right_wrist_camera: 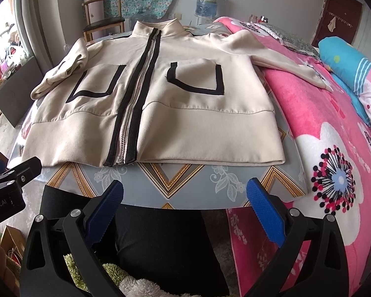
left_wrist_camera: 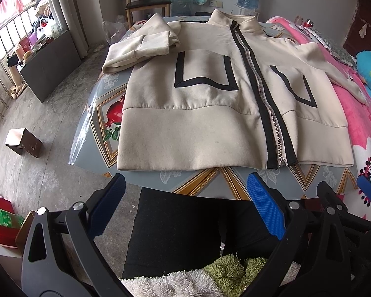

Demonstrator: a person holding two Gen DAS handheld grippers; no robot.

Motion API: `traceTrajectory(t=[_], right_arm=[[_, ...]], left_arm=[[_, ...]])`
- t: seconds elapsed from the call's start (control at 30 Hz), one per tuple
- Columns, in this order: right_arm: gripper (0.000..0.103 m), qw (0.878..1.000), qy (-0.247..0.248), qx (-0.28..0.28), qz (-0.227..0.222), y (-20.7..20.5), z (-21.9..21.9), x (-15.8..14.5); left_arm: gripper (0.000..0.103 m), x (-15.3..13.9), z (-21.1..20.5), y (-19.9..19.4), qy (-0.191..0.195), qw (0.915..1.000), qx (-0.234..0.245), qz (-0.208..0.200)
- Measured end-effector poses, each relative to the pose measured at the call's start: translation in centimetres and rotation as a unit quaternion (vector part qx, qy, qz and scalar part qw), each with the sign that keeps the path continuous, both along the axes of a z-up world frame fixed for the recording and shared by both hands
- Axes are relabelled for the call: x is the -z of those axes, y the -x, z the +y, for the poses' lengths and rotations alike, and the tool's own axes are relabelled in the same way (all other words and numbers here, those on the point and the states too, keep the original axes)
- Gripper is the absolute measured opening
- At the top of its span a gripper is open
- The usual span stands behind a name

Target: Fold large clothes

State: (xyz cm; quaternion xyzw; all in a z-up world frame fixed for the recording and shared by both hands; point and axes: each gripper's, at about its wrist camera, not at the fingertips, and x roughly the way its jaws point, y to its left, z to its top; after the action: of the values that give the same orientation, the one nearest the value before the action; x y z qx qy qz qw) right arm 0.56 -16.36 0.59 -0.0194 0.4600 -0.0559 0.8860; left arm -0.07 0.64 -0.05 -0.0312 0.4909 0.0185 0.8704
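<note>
- The jacket (left_wrist_camera: 197,94) lies flat, front up and zipped, on a round table (left_wrist_camera: 210,180) with a patterned cover; its hem faces the person and its collar points away.
- On the jacket's left side the sleeve (left_wrist_camera: 138,49) is bunched and partly doubled back on itself, reaching past the table edge; on the right side the other sleeve (right_wrist_camera: 289,61) trails off onto a pink flowered blanket (right_wrist_camera: 334,148) touching the table.
- The left gripper (left_wrist_camera: 185,205) and the right gripper (right_wrist_camera: 185,203) both hover just short of the hem, jaws spread wide, holding nothing.
- Folding appears not yet begun; this looks like the approach before the first fold.
- The next move likely calls for pinching a sleeve or a side edge and carrying it across the zip (right_wrist_camera: 133,104), keeping the cloth smooth.
- Beyond the collar stand a wooden chair (left_wrist_camera: 146,0) and a water bottle (right_wrist_camera: 206,2); left of the jacket lies bare concrete floor (left_wrist_camera: 49,123).
</note>
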Motion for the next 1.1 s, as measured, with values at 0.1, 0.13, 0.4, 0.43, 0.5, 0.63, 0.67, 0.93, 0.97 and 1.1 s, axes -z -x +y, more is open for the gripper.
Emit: traceTrajectory(t=[0.1,0.13,0.4,0.43,0.5,0.63,0.67,0.93,0.97,1.1], right_arm=[[0.097,1.000,0.010,-0.006,-0.013,0.0,0.1,-0.3],[0.097,1.000,0.011,-0.011,-0.015,-0.1,0.1,-0.4],[0.097,0.996,-0.038,-0.069,-0.052,-2.4,-1.5,-2.2],[0.097,0.994,-0.043,-0.079,-0.060,-3.2,-1.6,-2.9],[0.097,0.990,-0.057,-0.106,-0.073,-5.3,-1.3,-4.7],[0.097,0.971,-0.149,-0.172,-0.078,-11.5,1.1,-8.6],[0.097,0.962,-0.176,-0.196,-0.070,-13.5,2.2,-9.3],[0.097,0.895,-0.307,-0.308,0.099,-30.8,16.0,-6.2],[0.093,0.892,-0.312,-0.304,0.119,-32.5,17.4,-5.0],[0.074,0.891,-0.315,-0.267,0.188,-37.6,20.0,0.5]], left_arm=[[0.095,0.1,0.8,-0.2,0.003,1.0000,-0.002,-0.002],[0.095,0.0,1.0,-0.2,0.004,1.0000,-0.003,-0.004],[0.095,-0.2,3.4,-2.2,0.004,0.9992,-0.014,-0.036],[0.095,-0.3,3.9,-2.5,0.005,0.9989,-0.016,-0.045],[0.095,-0.5,5.2,-3.4,0.012,0.9979,-0.018,-0.062],[0.095,-0.7,8.1,-5.7,0.042,0.9951,-0.017,-0.088],[0.095,-0.6,8.9,-6.4,0.049,0.9942,-0.018,-0.094],[0.095,1.1,13.8,-12.6,0.101,0.9899,-0.025,-0.096],[0.095,1.5,14.2,-13.5,0.097,0.9906,-0.028,-0.092],[0.095,3.3,14.1,-16.7,0.068,0.9955,-0.020,-0.062]])
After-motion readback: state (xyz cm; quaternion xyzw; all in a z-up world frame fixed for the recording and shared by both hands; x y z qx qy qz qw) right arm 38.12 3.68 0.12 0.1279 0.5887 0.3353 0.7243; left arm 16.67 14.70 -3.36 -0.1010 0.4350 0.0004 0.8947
